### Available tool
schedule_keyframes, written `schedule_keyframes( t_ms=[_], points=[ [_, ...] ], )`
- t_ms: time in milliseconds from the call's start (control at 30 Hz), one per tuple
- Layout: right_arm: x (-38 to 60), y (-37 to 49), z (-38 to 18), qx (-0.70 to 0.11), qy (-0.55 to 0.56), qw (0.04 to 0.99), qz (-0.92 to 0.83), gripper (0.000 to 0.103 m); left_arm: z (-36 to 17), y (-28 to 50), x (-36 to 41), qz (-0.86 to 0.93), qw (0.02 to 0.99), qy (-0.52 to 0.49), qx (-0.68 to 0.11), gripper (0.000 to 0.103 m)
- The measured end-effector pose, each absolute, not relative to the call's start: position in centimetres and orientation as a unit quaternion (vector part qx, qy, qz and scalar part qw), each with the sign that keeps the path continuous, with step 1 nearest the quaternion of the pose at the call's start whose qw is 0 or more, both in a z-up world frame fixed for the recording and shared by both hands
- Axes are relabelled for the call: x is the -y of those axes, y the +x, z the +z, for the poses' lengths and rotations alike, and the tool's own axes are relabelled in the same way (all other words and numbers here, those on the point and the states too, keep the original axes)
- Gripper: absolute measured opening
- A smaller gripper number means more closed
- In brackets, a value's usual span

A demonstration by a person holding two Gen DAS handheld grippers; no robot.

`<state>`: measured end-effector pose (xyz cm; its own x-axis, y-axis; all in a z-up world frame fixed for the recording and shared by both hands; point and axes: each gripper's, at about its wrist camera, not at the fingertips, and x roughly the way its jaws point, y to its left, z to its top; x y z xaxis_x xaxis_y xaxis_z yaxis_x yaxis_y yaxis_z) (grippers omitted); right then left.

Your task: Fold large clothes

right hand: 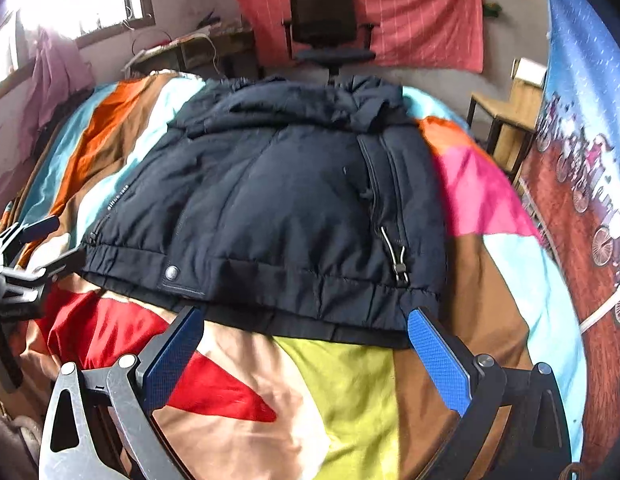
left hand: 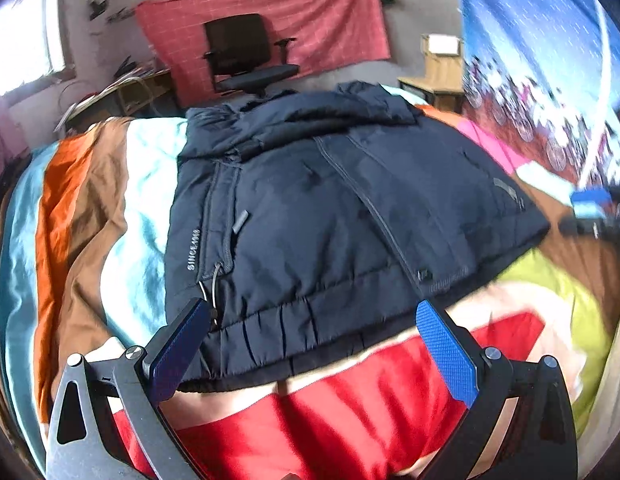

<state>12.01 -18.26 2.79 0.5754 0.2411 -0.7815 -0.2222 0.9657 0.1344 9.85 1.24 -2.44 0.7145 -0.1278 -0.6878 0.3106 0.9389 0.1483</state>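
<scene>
A dark navy padded jacket (left hand: 330, 216) lies flat on a bed with a multicoloured patchwork cover (left hand: 89, 208), hood at the far end and sleeves folded in. It also shows in the right wrist view (right hand: 277, 208). My left gripper (left hand: 314, 312) is open and empty at the jacket's hem, its fingers on either side of the hem's left part. My right gripper (right hand: 305, 316) is open and empty just short of the hem's right part. The left gripper (right hand: 25, 256) shows at the left edge of the right wrist view.
A black office chair (right hand: 330, 28) stands beyond the bed before a red cloth on the wall (right hand: 410, 12). A cluttered desk (right hand: 189, 52) is at the back left under a window. A wooden stool (right hand: 506, 116) and a printed wall hanging (right hand: 590, 160) are on the right.
</scene>
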Motion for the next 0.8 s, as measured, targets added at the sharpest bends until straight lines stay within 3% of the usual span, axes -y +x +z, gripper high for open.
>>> schedule_keyframes(
  t_ms=[200,367,800],
  points=[
    [17.9,15.1,0.4,-0.499,-0.065,0.853,0.137,0.103,-6.1,9.5,-1.4,-0.134,0.894,0.174,-0.389,0.101],
    [16.7,15.5,-1.2,-0.492,-0.176,0.838,0.155,0.103,-7.5,9.7,-1.9,-0.137,0.883,0.183,-0.411,0.101],
    [16.9,15.1,-6.6,-0.512,-0.301,0.793,0.130,0.103,-9.9,10.7,-3.4,-0.063,0.882,0.204,-0.420,0.101]
  ],
)
